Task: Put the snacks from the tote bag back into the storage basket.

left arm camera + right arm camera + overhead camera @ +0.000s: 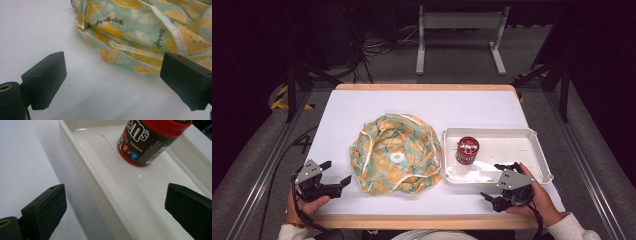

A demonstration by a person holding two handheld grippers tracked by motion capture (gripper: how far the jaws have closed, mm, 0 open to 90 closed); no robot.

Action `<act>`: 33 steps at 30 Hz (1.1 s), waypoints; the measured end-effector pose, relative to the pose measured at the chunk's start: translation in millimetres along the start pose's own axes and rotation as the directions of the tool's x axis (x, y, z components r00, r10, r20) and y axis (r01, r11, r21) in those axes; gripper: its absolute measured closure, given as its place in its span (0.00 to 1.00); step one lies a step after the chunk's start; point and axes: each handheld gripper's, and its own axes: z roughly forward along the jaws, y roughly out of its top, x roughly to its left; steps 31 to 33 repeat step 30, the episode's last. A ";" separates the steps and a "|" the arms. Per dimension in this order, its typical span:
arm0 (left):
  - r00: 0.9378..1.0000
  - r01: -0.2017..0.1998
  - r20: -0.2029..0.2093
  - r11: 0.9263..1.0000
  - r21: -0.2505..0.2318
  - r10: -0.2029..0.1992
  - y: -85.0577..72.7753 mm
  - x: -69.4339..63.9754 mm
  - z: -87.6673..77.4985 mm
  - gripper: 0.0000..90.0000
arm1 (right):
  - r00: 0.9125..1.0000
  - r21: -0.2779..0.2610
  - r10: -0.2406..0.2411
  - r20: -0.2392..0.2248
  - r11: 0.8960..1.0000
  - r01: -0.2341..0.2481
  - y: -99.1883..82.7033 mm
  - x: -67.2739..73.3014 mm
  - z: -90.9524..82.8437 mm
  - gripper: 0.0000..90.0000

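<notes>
A crumpled cloth bag (pixel 395 152) printed with orange slices on pale green lies in the middle of the white table; its hem (pixel 140 52) fills the upper part of the left gripper view. My left gripper (pixel 335 175) is open at the front left, just short of the cloth's edge, nothing between its jaws. A red-lidded M&M's can (pixel 467 150) stands upright in a white tray (pixel 539 150) at the right. My right gripper (pixel 498 181) is open over the tray's near rim (pixel 100 195), with the can (pixel 147 140) a short way ahead.
The table (pixel 422 102) has bare white surface behind the cloth and the tray. Its wooden front edge (pixel 422 221) runs just under both hands. A metal stand (pixel 459 35) and cables (pixel 377 47) lie on the floor beyond the far edge.
</notes>
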 end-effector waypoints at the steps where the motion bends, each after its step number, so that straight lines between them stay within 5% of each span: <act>1: 1.000 -0.005 -0.001 1.000 0.000 0.005 0.4 -0.3 0.1 0.08 | 1.000 -0.001 0.001 0.000 1.000 -0.001 -0.1 -0.1 -0.1 0.05; 33: 1.000 -0.005 -0.006 1.000 0.029 0.005 10.5 -8.7 2.5 0.09 | 1.000 -0.016 0.003 -0.011 1.000 -0.003 -0.6 -3.5 -0.1 0.05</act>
